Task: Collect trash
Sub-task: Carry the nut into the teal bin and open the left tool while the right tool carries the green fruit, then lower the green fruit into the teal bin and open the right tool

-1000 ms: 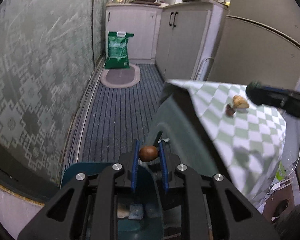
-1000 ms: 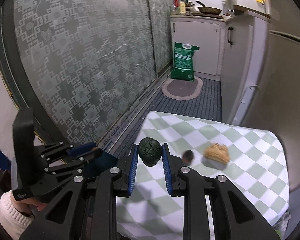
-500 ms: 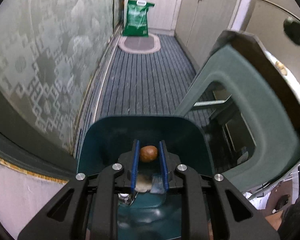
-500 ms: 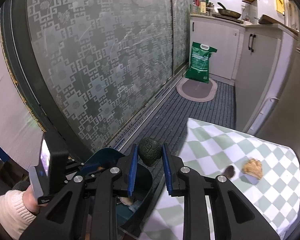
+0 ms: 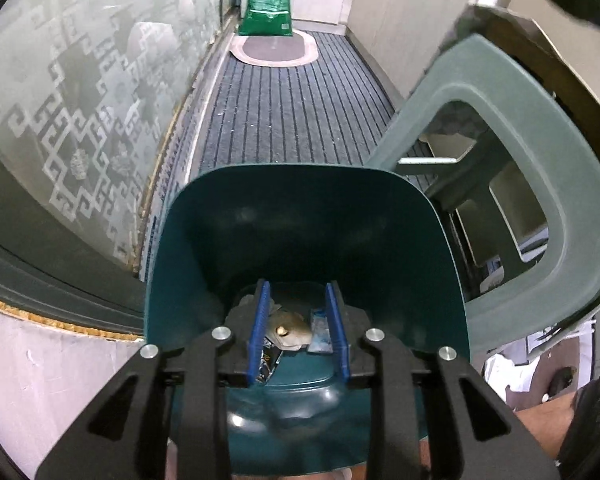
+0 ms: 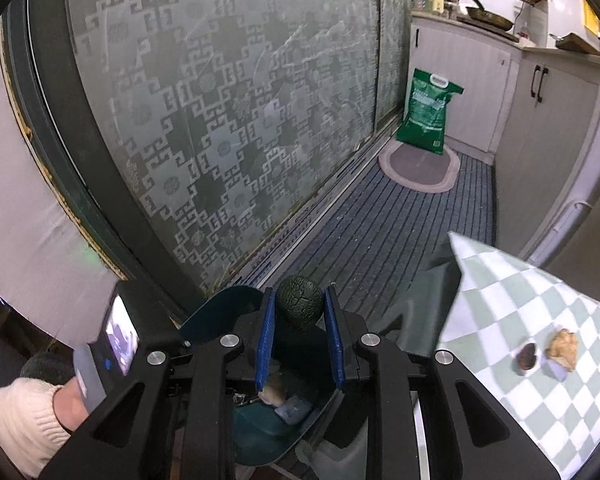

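The left gripper hangs over the mouth of the teal bin, its blue pads spread apart with nothing between them. Through the gap, at the bottom of the bin, lie a tan crumpled scrap, a pale blue wrapper just beside it on the right, and a dark printed packet lower left. A grey-green chair stands just right of the bin, on a dark striped mat.

The right gripper is closed on a dark green, cracked-skinned avocado, pinched between the pad tips and held above the bin, whose rim shows below and to the left. Inside it, the tan scrap and the blue wrapper are in sight under the jaws. The person's left hand, in a cream knit sleeve, grips the other tool at the lower left.

To the right, a table with a green-and-white checked cloth carries two more pieces near its far edge: a small dark brown piece and a tan lump, side by side and nearly touching. Both are well apart from the bin. At the far end of the mat a green sack stands against white cabinets.
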A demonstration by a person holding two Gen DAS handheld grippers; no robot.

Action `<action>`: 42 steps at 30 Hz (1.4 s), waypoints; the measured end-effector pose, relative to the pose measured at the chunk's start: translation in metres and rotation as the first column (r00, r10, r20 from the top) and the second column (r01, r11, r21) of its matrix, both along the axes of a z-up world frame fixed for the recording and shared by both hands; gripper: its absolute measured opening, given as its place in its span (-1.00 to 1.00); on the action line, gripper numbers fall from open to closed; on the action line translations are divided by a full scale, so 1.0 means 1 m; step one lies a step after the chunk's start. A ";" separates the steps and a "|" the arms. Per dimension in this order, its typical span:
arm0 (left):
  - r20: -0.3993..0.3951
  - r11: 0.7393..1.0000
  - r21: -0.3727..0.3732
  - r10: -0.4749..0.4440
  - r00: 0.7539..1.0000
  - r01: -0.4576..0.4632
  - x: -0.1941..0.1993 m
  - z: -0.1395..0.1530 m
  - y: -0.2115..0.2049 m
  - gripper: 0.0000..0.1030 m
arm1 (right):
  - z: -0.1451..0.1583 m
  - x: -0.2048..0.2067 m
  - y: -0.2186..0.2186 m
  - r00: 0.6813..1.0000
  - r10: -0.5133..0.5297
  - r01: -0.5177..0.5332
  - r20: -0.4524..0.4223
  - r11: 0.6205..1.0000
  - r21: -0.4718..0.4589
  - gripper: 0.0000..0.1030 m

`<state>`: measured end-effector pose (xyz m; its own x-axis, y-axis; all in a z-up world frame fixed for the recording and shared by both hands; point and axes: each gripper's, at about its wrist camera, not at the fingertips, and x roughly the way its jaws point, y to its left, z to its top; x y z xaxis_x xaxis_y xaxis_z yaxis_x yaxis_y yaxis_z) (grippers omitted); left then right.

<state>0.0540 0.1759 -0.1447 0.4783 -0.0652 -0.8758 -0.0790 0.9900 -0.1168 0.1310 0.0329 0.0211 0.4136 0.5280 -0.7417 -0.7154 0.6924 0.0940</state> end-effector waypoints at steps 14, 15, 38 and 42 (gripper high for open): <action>0.259 0.998 -0.031 0.065 0.964 -0.059 -0.023 0.060 0.025 -0.50 | -0.055 -0.006 0.041 0.995 0.043 -0.051 -0.089 0.994 -0.095 -0.54; 0.277 0.997 -0.039 0.070 0.958 -0.062 -0.025 0.065 0.026 -0.52 | -0.060 -0.007 0.044 0.994 0.047 -0.057 -0.095 0.993 -0.105 -0.54; 0.460 0.988 -0.139 0.118 0.880 -0.061 -0.053 0.117 0.040 -0.60 | -0.173 -0.034 0.076 0.972 0.105 -0.177 -0.211 0.916 -0.360 -0.53; 0.475 0.987 -0.150 0.119 0.872 -0.053 -0.053 0.122 0.039 -0.60 | -0.182 -0.038 0.077 0.970 0.115 -0.193 -0.215 0.899 -0.394 -0.51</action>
<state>0.0013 0.2149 -0.0231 0.8468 -0.0996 -0.5225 -0.0647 0.9557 -0.2872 0.0926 0.1103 -0.1612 0.1895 0.2077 -0.9597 -0.8139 0.5800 -0.0352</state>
